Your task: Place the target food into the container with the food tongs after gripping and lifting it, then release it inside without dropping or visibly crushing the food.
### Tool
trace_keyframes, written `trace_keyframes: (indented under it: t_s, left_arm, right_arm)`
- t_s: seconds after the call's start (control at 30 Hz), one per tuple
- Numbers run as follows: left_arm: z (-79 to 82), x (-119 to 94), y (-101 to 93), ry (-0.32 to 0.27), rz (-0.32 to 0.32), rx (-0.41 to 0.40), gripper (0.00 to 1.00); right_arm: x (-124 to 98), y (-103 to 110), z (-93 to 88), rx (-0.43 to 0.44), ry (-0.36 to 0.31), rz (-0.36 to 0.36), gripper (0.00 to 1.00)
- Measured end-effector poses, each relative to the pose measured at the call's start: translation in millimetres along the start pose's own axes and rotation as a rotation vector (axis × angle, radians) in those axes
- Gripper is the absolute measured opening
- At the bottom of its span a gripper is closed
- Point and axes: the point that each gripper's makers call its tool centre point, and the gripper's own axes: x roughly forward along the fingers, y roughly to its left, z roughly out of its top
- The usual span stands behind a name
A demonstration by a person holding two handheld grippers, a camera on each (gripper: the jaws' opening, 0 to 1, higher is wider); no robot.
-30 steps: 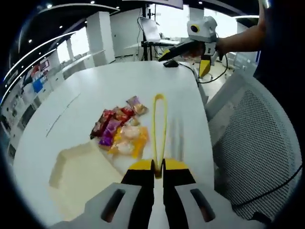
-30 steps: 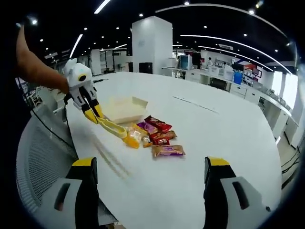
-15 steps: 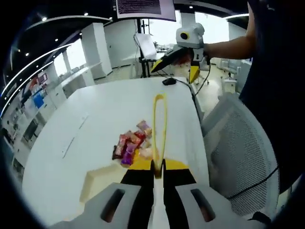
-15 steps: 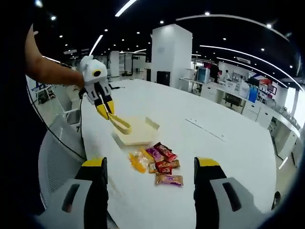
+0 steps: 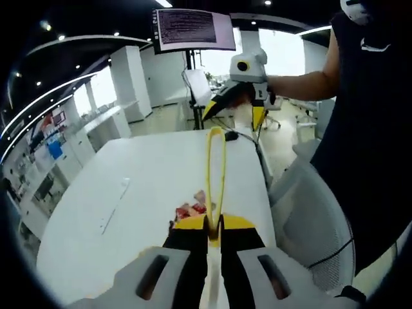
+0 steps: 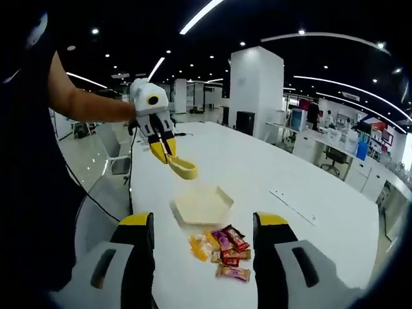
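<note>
Nothing is placed yet: the pale hexagonal tray [image 6: 196, 207] sits bare, wrapped snacks [image 6: 221, 252] heaped beside it. Left gripper [image 5: 215, 226] clamps empty yellow tongs [image 5: 215, 174]; right gripper [image 6: 205, 222] gapes wide.

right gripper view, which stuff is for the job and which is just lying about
For the job: yellow tongs held in the left gripper; cream container; pile of wrapped snacks; white table.

Lying about: mesh chair; monitor; far desks.

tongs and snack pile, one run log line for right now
left gripper: shut on yellow tongs, raised, empty | right gripper: open, idle | snack packets: on white table | container: empty
</note>
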Motion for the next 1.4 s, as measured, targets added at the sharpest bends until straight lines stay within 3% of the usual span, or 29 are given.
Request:
trace_keyframes:
  t_s: [0.13,0.33,0.63,0.97,1.2,1.4]
  left_arm:
    - [18.1,-10.0,1.2,-0.057,-0.001,-0.007,0.01]
    - [42.0,-16.1,-12.5,-0.111,-0.05,0.017,0.01]
    - [67.0,-21.7,-21.6,-0.152,-0.071,0.034,0.01]
    - [72.3,-15.5,-26.6,-0.138,-0.109,0.006,0.02]
    - [79.9,-8.9,-32.3,-0.138,-0.133,0.001,0.02]
    - [85.6,-5.8,-33.4,-0.136,-0.146,-0.004,0.02]
  right_arm:
    - [6.5,7.4,18.8,-0.015,-0.035,0.048,0.58]
    - [16.7,26.7,61.1,0.027,-0.17,0.165,0.5]
    - [31.6,50.3,93.4,0.007,-0.229,0.264,0.35]
    - [43.6,59.3,96.5,0.034,-0.27,0.305,0.28]
    - [40.4,59.6,99.5,0.067,-0.32,0.314,0.18]
    - [36.4,58.8,100.5,0.076,-0.332,0.313,0.18]
